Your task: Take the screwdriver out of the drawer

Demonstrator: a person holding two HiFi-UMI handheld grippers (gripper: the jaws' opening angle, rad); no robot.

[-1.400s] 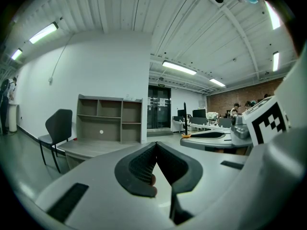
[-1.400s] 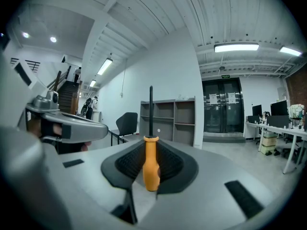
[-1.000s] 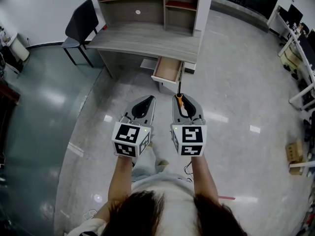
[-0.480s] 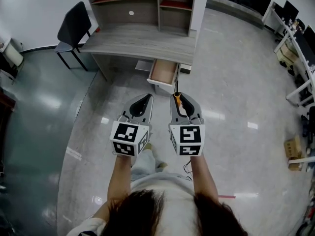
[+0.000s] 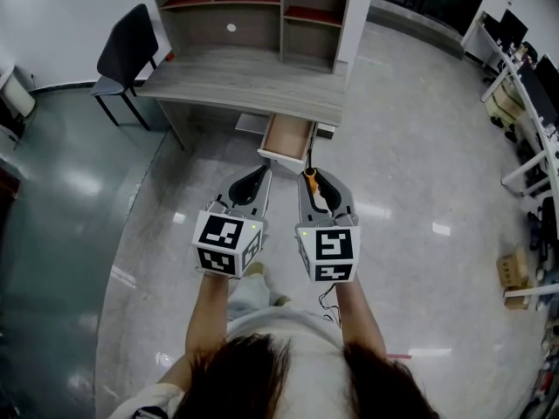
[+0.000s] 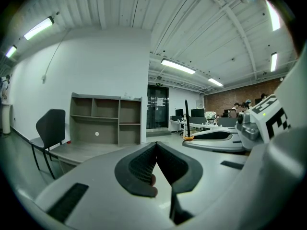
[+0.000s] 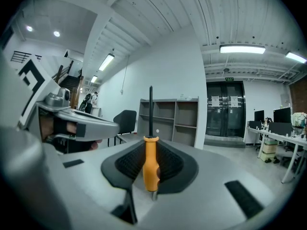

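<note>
A screwdriver with an orange handle and a black shaft stands clamped between the jaws of my right gripper, its shaft pointing forward past the tips. In the head view the right gripper shows the orange handle sticking out ahead. My left gripper is beside it at the left, shut with nothing in it; its dark pads meet. Ahead, the wooden drawer hangs pulled out under the grey desk. Both grippers are held well short of the drawer.
A shelf unit sits on the desk. A black chair stands left of the desk. White tables and a cardboard box line the right side. Glossy floor lies around.
The person has stepped back a little: desk and drawer have shifted up and away in the head view. Both grippers keep their pose and the right stays shut on the screwdriver.
</note>
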